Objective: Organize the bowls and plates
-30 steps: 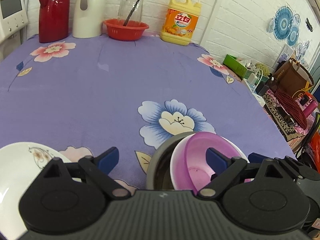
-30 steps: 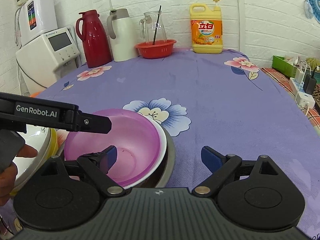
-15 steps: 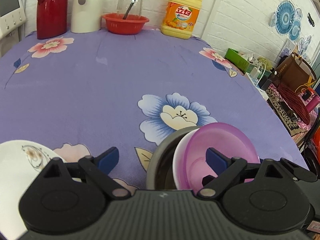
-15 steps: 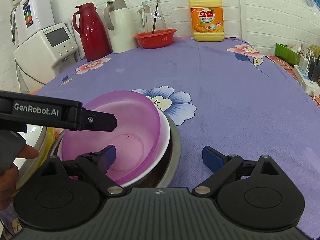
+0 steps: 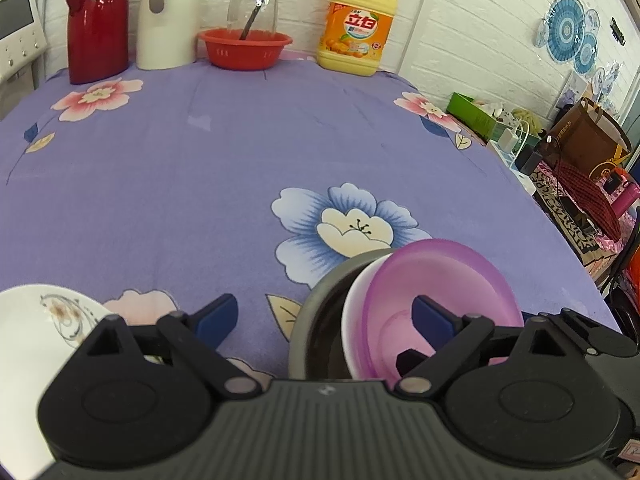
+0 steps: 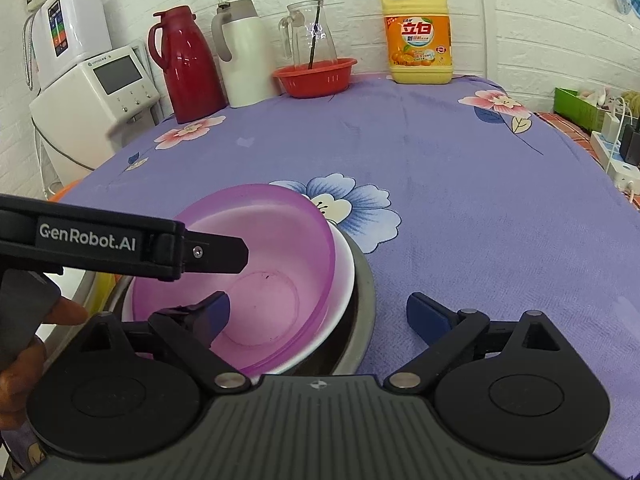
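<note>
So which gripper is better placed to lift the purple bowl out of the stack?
Probably the right gripper: it is open, with its left finger already inside the purple bowl. The left gripper mostly straddles tablecloth.

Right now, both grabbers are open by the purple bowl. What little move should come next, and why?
Probably ease the right gripper forward and close it on the purple bowl. Its jaws stand open, one finger already inside the bowl, the other outside the stack. The bowl sits tilted in the white bowl and the grey metal bowl, and the left gripper is open too, holding nothing.
</note>
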Demonstrator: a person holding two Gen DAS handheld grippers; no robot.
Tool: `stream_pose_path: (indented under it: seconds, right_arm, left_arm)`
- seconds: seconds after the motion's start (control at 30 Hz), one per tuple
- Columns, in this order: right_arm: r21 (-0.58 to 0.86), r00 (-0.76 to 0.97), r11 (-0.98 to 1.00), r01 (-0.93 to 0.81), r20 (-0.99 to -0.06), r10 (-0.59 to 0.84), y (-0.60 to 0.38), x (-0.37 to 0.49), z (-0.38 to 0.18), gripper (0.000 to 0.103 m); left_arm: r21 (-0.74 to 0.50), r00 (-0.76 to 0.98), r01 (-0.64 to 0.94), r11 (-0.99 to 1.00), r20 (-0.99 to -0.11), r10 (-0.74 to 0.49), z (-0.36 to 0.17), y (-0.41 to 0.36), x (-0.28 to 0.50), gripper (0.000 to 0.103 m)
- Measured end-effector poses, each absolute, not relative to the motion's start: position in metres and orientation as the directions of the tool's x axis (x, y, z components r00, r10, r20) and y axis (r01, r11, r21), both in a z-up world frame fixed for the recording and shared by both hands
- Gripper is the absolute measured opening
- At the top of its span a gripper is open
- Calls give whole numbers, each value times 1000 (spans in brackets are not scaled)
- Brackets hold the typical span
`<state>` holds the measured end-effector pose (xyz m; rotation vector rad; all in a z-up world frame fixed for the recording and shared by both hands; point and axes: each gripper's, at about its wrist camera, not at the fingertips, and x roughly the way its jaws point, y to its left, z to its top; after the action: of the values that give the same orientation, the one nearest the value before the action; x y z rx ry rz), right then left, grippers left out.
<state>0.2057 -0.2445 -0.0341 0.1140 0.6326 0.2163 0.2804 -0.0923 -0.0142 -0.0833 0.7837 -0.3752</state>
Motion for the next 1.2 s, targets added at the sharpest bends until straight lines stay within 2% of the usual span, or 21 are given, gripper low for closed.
stream_pose_path:
  seconds: [0.4,0.6,0.87,1.0,1.1,1.2]
  right_arm:
    - [179,784,971,-161,-574,236,-246,205,-36,103]
    - [137,790,975,-176,-571,223,-240,205,-39,103]
    - [196,810,969,-154,-537,237,-247,203,-41,103]
    - [190,793,972,-136,-568,222,-245,203,-35,103]
    - [193,811,967,-166,-532,245,-244,193,-31,103]
    - [168,812,970,-174,-534,238,-241,192,-30,103]
  left_arm:
    - [-178,650,311,934,-677,-345,-16,-96,278,93]
    - [-152,656,313,938,-679,-329,-17,-99,275,93]
    - [-129,661,317,940,-680,-316,-19,-102,274,93]
    - [-137,658,317,938,-681,-322,-18,-99,274,93]
    - [-168,647,328,930,-677,-351,-16,-95,274,93]
    - [-143,652,343,929,-675,-344,-18,-97,274,93]
